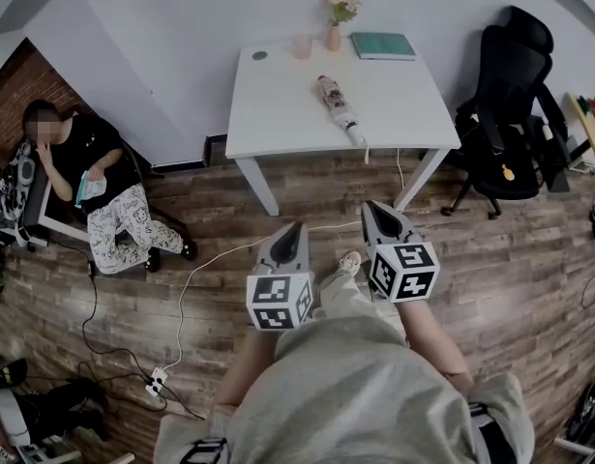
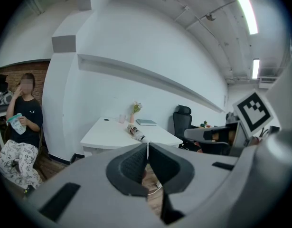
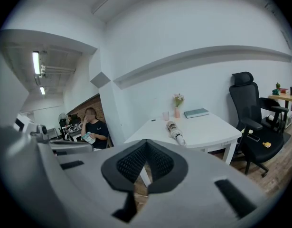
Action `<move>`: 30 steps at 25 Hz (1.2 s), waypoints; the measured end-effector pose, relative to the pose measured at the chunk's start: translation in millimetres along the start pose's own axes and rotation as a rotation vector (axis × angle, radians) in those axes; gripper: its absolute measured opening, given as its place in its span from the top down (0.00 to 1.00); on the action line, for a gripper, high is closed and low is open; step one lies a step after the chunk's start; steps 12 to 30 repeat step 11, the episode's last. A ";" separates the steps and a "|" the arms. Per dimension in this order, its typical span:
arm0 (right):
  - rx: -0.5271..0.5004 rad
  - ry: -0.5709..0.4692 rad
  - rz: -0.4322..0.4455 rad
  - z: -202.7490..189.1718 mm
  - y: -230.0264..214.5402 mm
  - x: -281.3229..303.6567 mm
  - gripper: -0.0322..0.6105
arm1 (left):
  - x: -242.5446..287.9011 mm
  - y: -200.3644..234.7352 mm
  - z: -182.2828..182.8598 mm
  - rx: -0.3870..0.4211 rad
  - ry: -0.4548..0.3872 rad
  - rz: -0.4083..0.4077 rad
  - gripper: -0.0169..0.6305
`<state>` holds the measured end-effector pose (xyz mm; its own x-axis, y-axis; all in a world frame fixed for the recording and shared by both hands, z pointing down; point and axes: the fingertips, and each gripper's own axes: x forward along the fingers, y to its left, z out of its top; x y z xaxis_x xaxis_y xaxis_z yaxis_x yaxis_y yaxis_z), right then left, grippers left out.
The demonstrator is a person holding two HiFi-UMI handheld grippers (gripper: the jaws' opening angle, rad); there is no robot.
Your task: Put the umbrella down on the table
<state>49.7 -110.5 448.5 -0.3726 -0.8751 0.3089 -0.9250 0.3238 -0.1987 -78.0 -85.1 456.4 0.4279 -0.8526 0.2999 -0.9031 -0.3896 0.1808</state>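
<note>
A folded patterned umbrella [image 1: 340, 107] lies on the white table [image 1: 278, 114], its handle toward the table's front edge; it also shows in the left gripper view [image 2: 136, 132] and the right gripper view [image 3: 174, 131]. Both grippers hang over the wooden floor, well short of the table. My left gripper [image 1: 293, 230] is shut with nothing in it, its tips meeting [image 2: 147, 146]. My right gripper [image 1: 372, 207] is likewise shut and empty [image 3: 146, 144].
On the table's far edge stand a pink vase of flowers [image 1: 335, 29], a pink cup [image 1: 302, 46] and a green book [image 1: 383, 45]. A black office chair [image 1: 510, 114] stands right of the table. A person [image 1: 94, 196] sits at the left. A white cable [image 1: 195, 274] runs over the floor.
</note>
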 end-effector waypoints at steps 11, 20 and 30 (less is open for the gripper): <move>-0.014 0.000 0.002 3.0 2.1 6.2 0.95 | 3.2 6.6 0.9 0.000 0.002 -0.003 0.96; -0.014 0.000 0.002 3.0 2.1 6.2 0.95 | 3.2 6.6 0.9 0.000 0.002 -0.003 0.96; -0.014 0.000 0.002 3.0 2.1 6.2 0.95 | 3.2 6.6 0.9 0.000 0.002 -0.003 0.96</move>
